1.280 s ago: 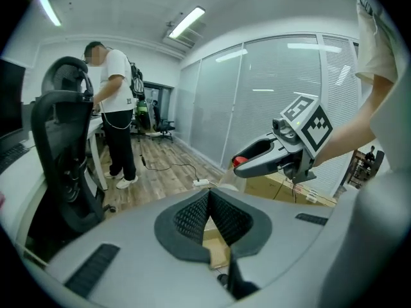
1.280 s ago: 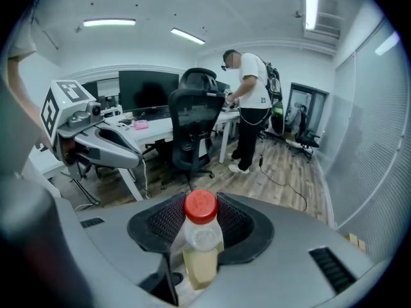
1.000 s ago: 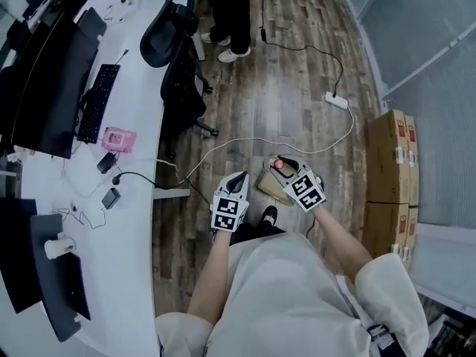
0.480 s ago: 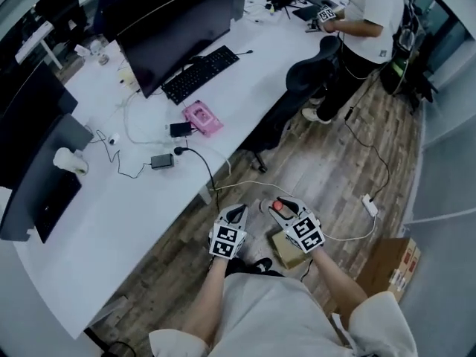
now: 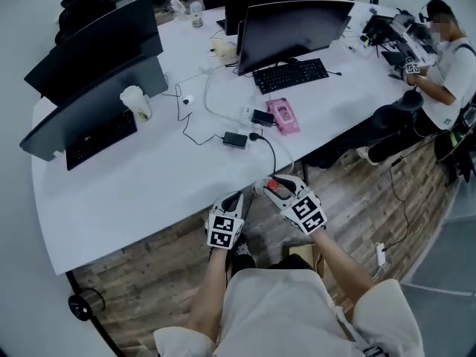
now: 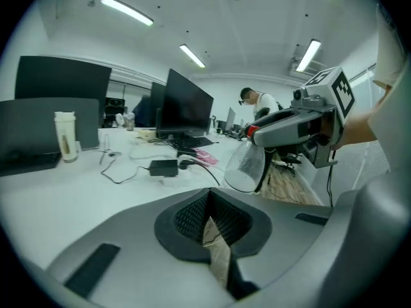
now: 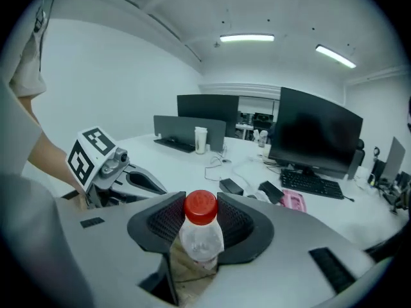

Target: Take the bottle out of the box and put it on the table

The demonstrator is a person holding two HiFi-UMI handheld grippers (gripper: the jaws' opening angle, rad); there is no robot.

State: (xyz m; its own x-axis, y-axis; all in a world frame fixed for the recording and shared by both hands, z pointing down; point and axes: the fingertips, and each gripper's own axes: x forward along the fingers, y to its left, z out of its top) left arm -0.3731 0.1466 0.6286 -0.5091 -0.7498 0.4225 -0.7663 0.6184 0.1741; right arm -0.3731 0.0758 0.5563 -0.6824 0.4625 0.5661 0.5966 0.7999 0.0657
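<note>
White table (image 5: pixel 149 177) lies straight ahead as my left gripper (image 5: pixel 236 198), jaws together and empty, rides beside my right gripper (image 5: pixel 269 187). The right is clamped at the neck of the clear red-capped bottle (image 7: pixel 200 236), which hangs cap-up just short of the table's edge.

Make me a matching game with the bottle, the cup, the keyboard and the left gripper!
Things:
1 bottle
2 cup
3 keyboard
4 left gripper

Places or states:
A jaws together, nothing in them
B in front of a monitor
C gripped in the right gripper
D beside the laptop

Pairs: 1-C, 2-D, 3-B, 4-A
</note>
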